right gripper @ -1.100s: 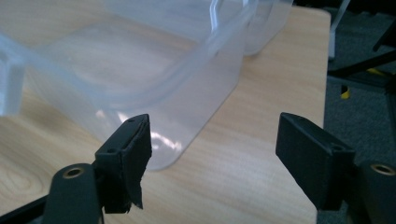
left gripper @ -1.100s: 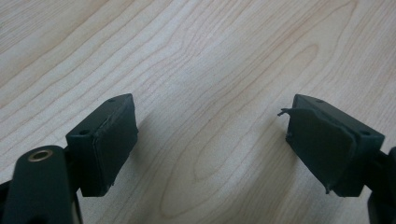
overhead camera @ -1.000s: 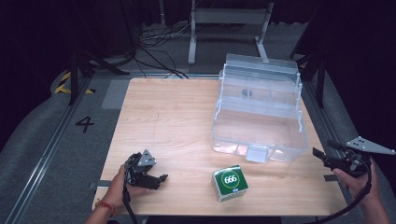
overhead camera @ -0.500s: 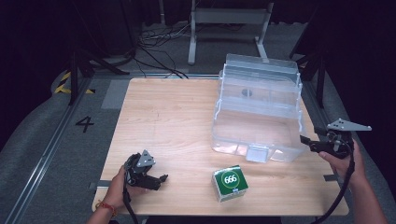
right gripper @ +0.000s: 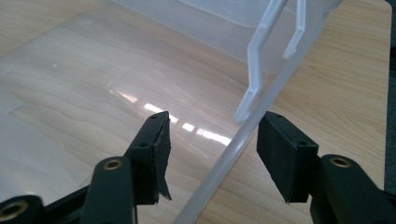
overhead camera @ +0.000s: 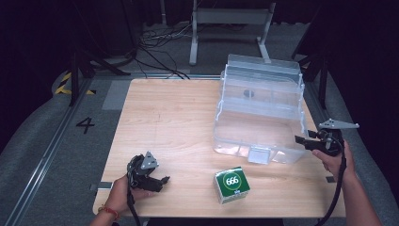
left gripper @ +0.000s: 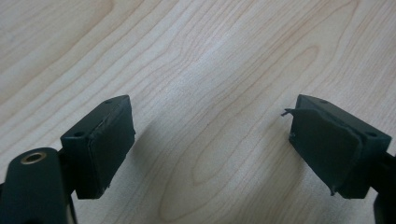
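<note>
clear plastic box (overhead camera: pixel 258 117) at right of frame has its right rim between the right gripper's (overhead camera: pixel 301 140) closing, not yet clamped jaws; left gripper (overhead camera: pixel 162 181) rests released, farther off.

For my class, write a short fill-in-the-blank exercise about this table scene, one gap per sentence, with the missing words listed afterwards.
1. The clear plastic box stands on the ____ table.
2. The small green box shows the number ____.
3. The right tool has the clear box's ____ between its jaws.
4. The left tool is ____, with bare wood between its jaws.

Missing words: wooden; 666; rim; open
</note>
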`<state>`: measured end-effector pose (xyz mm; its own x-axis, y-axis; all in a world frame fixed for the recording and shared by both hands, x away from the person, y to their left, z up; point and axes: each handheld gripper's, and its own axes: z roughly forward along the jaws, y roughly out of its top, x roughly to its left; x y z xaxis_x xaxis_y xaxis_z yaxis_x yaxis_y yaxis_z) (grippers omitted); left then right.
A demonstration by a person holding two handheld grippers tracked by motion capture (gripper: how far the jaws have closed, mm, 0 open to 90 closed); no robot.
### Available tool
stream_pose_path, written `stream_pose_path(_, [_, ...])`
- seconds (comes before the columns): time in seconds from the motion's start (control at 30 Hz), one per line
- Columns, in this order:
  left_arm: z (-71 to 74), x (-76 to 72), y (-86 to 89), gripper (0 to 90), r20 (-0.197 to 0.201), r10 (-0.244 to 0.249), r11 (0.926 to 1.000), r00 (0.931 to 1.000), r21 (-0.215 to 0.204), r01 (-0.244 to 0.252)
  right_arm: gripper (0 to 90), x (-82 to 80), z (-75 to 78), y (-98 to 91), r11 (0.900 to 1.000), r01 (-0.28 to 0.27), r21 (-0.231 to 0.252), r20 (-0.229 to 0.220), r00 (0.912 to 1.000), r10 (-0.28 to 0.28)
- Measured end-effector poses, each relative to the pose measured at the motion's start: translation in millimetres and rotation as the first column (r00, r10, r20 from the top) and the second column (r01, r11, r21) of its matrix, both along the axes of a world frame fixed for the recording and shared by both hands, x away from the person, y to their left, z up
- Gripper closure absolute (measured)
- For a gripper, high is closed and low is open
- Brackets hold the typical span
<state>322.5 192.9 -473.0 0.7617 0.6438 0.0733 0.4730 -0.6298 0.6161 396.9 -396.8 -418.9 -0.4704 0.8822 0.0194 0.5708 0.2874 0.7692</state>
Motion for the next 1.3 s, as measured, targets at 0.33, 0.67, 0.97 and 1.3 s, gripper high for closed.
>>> stream_pose_path(0.33, [18.3, -5.2, -29.2, 15.8, -0.112, -0.168, 0.9857, 0.9794, -0.033, 0.165, 48.6, -0.4, -0.6, 9.0, 0.9991, 0.006, -0.041, 0.017, 0.9998, -0.005])
stream_pose_path(0.67, [50.3, -27.4, -88.8, 15.9, -0.079, -0.328, 0.9446, 0.9415, -0.048, 0.325, 49.3, 0.1, 0.9, 17.0, 0.9958, 0.000, -0.091, 0.017, 0.9999, 0.002])
stream_pose_path(0.97, [66.9, -31.7, -129.1, 16.0, -0.054, -0.401, 0.9155, 0.9144, -0.057, 0.398, 49.0, 0.4, 0.4, 17.8, 0.9966, 0.000, -0.082, 0.017, 0.9999, 0.002])
stream_pose_path(1.3, [71.8, -26.9, -168.2, 15.9, -0.062, -0.463, 0.8864, 0.8842, -0.038, 0.461, 48.9, 1.1, 0.9, 19.3, 0.9956, -0.007, -0.094, 0.013, 0.9999, 0.008])
